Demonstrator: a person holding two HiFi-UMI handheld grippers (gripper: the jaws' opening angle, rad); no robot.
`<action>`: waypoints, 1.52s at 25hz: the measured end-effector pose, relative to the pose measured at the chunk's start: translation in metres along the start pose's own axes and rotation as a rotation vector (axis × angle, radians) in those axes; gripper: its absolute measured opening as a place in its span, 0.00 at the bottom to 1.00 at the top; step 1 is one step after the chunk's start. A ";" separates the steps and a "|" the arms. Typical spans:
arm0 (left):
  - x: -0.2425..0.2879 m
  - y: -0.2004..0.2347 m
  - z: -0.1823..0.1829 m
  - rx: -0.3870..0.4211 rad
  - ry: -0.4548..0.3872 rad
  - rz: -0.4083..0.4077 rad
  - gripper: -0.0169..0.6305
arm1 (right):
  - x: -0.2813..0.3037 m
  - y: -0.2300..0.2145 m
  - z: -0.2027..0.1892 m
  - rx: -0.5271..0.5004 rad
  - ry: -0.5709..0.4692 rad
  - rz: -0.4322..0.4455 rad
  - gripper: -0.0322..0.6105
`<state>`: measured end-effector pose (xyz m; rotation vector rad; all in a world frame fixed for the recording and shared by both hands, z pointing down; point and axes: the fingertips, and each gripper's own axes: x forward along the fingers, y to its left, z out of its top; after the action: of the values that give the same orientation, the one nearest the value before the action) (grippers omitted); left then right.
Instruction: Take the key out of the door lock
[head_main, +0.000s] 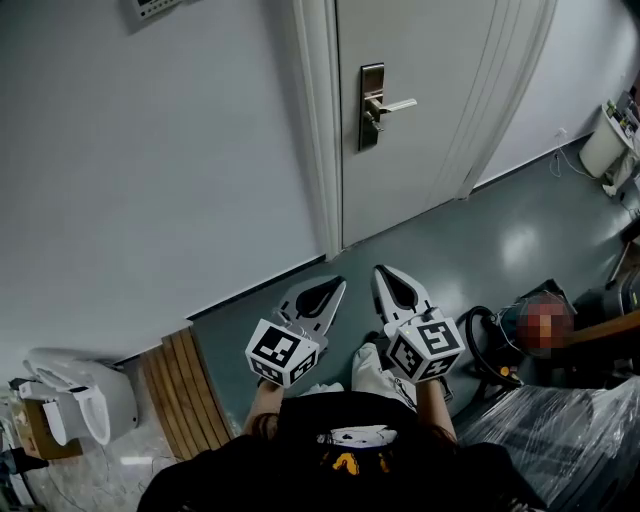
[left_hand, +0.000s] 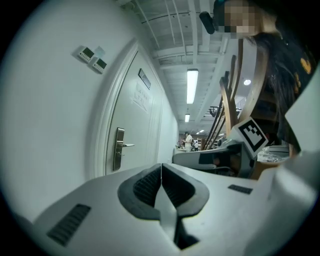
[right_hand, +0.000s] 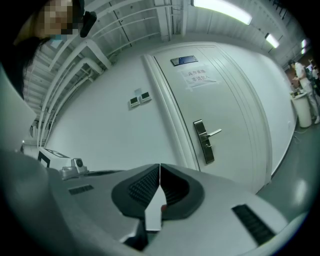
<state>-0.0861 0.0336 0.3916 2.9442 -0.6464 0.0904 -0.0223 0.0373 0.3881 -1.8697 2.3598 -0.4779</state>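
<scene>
The pale door (head_main: 440, 90) is closed, and its metal lock plate (head_main: 371, 105) carries a lever handle (head_main: 395, 104). A small dark stub sits under the handle (head_main: 369, 123); it is too small to tell as a key. My left gripper (head_main: 337, 285) and right gripper (head_main: 384, 270) hang side by side, low and well short of the door, both shut with nothing between the pads. The left gripper view shows the lock plate (left_hand: 119, 148) far beyond the shut left gripper (left_hand: 161, 165). In the right gripper view the plate (right_hand: 204, 141) stands up and to the right of the right gripper (right_hand: 159, 166).
A slatted wooden board (head_main: 180, 390) and a white appliance (head_main: 80, 395) lie against the wall at lower left. At lower right sit a plastic-wrapped bundle (head_main: 565, 430) and black cable gear (head_main: 488, 345). A white bin (head_main: 606, 146) stands right of the door.
</scene>
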 end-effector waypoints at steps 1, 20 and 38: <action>0.012 0.007 0.003 0.002 -0.002 0.008 0.04 | 0.007 -0.010 0.005 -0.005 0.000 0.002 0.06; 0.180 0.052 0.036 0.007 -0.007 0.085 0.04 | 0.092 -0.158 0.067 -0.016 0.014 0.084 0.06; 0.207 0.067 0.020 -0.022 0.057 0.140 0.04 | 0.124 -0.189 0.058 0.044 0.054 0.130 0.06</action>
<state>0.0741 -0.1145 0.3967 2.8611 -0.8381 0.1791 0.1387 -0.1310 0.4042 -1.6923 2.4643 -0.5681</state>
